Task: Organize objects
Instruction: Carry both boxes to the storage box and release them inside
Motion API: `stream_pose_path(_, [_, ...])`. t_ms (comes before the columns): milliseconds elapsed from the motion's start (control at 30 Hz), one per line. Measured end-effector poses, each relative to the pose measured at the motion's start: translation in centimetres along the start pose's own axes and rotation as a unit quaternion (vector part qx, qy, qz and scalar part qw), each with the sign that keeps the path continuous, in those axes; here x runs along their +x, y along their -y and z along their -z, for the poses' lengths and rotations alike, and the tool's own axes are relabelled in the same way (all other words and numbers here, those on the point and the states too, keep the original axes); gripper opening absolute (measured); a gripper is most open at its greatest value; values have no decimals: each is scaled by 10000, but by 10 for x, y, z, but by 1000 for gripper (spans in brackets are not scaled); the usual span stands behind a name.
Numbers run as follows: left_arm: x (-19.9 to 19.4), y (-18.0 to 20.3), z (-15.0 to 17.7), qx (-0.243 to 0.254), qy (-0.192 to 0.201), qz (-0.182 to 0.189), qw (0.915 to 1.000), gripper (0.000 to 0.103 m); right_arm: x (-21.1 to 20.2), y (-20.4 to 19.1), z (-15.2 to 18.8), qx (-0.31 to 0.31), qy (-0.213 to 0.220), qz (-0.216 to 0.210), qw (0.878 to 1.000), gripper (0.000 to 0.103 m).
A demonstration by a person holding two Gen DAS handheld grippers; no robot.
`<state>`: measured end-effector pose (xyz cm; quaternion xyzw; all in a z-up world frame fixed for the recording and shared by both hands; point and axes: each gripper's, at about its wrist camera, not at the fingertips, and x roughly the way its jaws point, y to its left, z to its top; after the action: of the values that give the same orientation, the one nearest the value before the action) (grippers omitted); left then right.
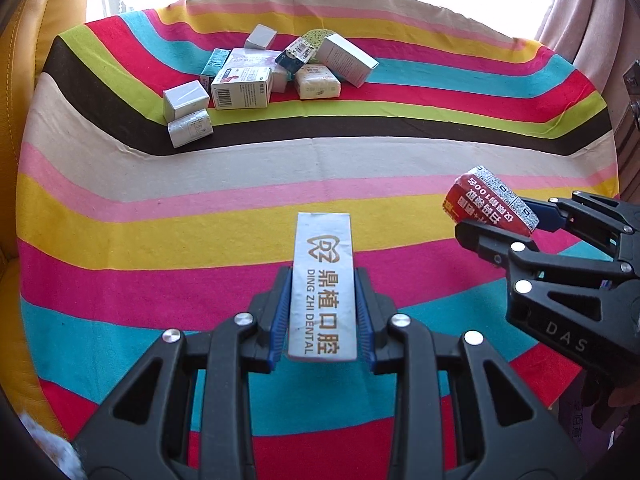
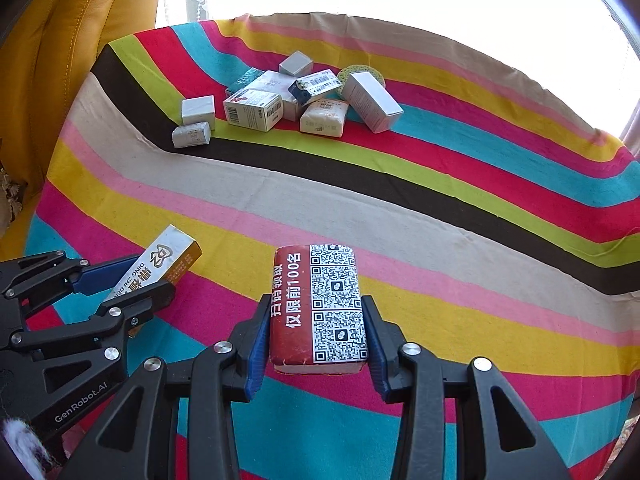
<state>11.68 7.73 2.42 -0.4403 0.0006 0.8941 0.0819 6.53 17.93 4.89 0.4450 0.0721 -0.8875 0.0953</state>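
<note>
My left gripper (image 1: 323,312) is shut on a long white dental box (image 1: 322,280) with gold lettering, held above the striped cloth; it also shows at the left of the right wrist view (image 2: 160,270). My right gripper (image 2: 316,328) is shut on a red tissue pack (image 2: 318,304) with QR codes, seen at the right of the left wrist view (image 1: 490,204). A pile of small boxes and packs (image 1: 256,76) lies at the far side of the cloth (image 2: 280,100).
The striped cloth (image 1: 160,184) covers the whole work surface. A yellow leather seat (image 2: 80,20) rises at the left. Curtains and a bright window (image 1: 580,8) stand behind the far edge. Bare cloth lies between the grippers and the pile.
</note>
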Motion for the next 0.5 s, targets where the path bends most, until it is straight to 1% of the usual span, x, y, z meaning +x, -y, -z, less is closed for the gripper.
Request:
stream_pose_path(233, [-13,23,3,291,56,29,9996,35,-26,14,20,292,31,49,9996,43])
stream_pose_path(500, [-24,55,8,698,60,168,9974,35,-57,47,53,569,73,158,9982,43])
